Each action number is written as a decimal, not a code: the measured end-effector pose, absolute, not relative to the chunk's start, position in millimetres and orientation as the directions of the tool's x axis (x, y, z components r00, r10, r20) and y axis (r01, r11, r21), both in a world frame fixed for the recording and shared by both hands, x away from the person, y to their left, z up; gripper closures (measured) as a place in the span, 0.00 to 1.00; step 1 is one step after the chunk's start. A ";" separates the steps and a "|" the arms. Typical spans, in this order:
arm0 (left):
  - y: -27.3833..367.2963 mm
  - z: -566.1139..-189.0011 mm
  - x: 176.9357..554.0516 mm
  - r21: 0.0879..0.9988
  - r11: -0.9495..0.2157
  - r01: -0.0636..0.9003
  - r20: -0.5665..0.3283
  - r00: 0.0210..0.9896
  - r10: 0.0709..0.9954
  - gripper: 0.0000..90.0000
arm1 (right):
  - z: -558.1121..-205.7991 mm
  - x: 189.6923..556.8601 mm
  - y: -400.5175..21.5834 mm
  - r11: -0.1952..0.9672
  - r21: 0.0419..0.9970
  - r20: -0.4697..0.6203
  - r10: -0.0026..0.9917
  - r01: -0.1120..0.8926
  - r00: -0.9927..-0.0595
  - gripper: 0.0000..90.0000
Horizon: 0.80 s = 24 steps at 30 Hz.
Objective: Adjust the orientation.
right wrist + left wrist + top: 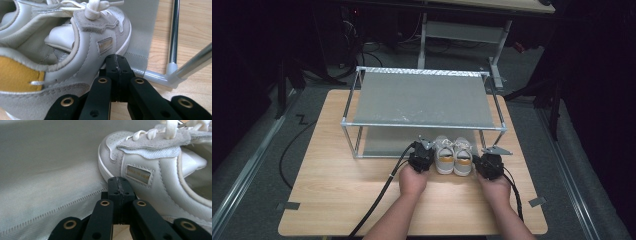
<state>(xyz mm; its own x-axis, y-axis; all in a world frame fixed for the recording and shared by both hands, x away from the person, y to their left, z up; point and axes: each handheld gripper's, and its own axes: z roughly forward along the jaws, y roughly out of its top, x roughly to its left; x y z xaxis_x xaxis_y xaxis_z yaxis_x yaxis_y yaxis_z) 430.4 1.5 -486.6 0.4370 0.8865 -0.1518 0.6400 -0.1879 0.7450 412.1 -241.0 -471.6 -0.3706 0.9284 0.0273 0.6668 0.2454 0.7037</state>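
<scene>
The wooden counter (337, 195) carries a two-tier shoe rack (422, 99) with a chrome tube frame and grey fabric shelves, set toward its far half, and a pair of white sneakers (454, 156) sits at the front of the lower shelf, toes pointing in under the upper tier and heels with orange-yellow tabs toward the person. The left sneaker (150, 170) rests partly on the grey fabric, its outer side just ahead of the left gripper (117, 185), whose jaws are clenched together on nothing, the tips at or just off the sole edge. The right sneaker (75, 50) lies the same way before the right gripper (116, 63), jaws likewise pressed closed and empty, close against the shoe's outer side. The step in hand looks like pushing the pair, one closed gripper on each flank, deeper onto the lower shelf; I judge the shoes only partway in. The next move calls for an even, level push from both sides so the pair stays together and straight. Room is tight: the upper shelf's front bar (422, 125) hangs low over the laces, and the rack's front right post and white corner joint (162, 75) stand just beside the right gripper, so that hand has little sideways play, while the left side has open fabric.
</scene>
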 end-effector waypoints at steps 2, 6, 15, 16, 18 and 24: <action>0.6 -487.0 433.3 0.743 -0.183 0.644 -0.153 0.429 0.890 1.00 | -470.8 412.8 -239.6 0.244 0.704 0.024 0.930 0.667 -0.366 1.00; 0.9 -488.4 437.2 0.741 -0.170 0.650 -0.166 0.422 0.891 1.00 | -473.4 419.9 -239.4 0.220 0.706 0.035 0.938 0.673 -0.344 1.00; 10.2 -481.7 416.0 0.766 -0.123 0.631 -0.193 0.408 0.892 0.93 | -464.7 408.3 -243.6 0.203 0.728 0.048 0.937 0.654 -0.345 1.00; 11.4 -481.3 411.5 0.770 -0.124 0.625 -0.190 0.411 0.892 0.94 | -462.9 404.7 -244.7 0.205 0.730 0.051 0.935 0.652 -0.350 1.00; 13.9 -482.3 402.6 0.777 -0.117 0.618 -0.198 0.417 0.887 0.95 | -461.3 398.1 -246.8 0.212 0.731 0.047 0.933 0.648 -0.358 1.00; 9.0 -481.0 386.7 0.777 -0.151 0.611 -0.176 0.442 0.879 0.95 | -462.5 389.3 -250.9 0.229 0.722 0.036 0.930 0.653 -0.366 1.00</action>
